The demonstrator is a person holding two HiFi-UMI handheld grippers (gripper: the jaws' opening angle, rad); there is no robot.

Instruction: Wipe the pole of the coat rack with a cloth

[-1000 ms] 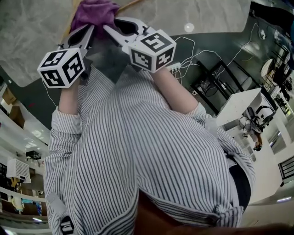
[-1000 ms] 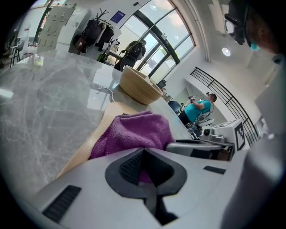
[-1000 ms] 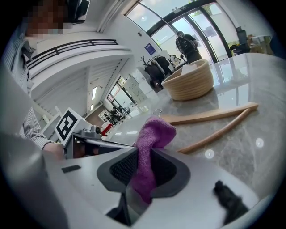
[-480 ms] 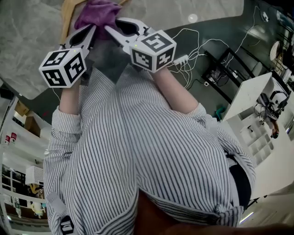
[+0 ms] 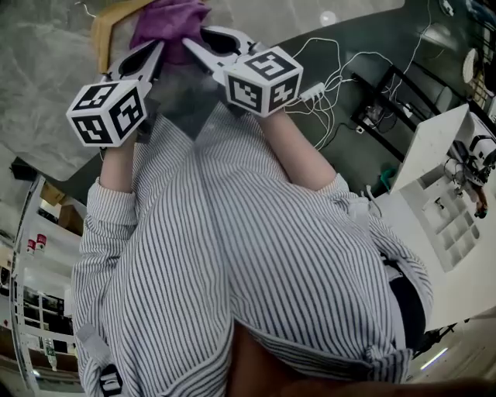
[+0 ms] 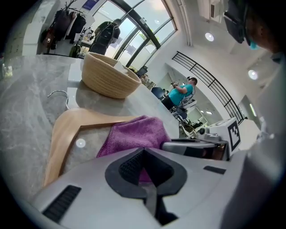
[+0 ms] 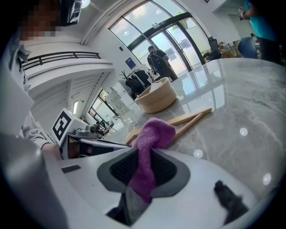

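Compared with a second ago, our view has swung. The pale wooden hanger [image 5: 105, 27], a thin strip at the top edge then, now shows a broad curved shoulder at the upper left, and the dark floor with its white cables has turned under us. The left tongs [image 5: 157, 48] and the right tongs [image 5: 192, 40] stay nose to nose at the cloth [image 5: 167, 19], as before.

The cloth is a purple, nubby, towel-like rag, bunched and folded over on itself. It sits at the top of the head view, between the two tongs and over the hanger. From here we cannot tell whether it touches the surface [image 7: 250, 107]. In the right gripper view, a thick fold of it runs down between the black ribbed pads, so the right tongs are clenched on it. In the left gripper view, a sliver of purple shows between the pads, which have closed together on the cloth's near edge.

The surface is grey veined stone, polished enough to mirror the ceiling lights. The hanger is smooth, light wood with a thin wire hook [image 6: 58, 95]. Beyond it stands a round, tan woven basket [image 6: 107, 78]. The tongs are matte grey plastic, and each carries a white cube with black square markers. Our shirt [image 5: 248, 256] is white with fine dark stripes.
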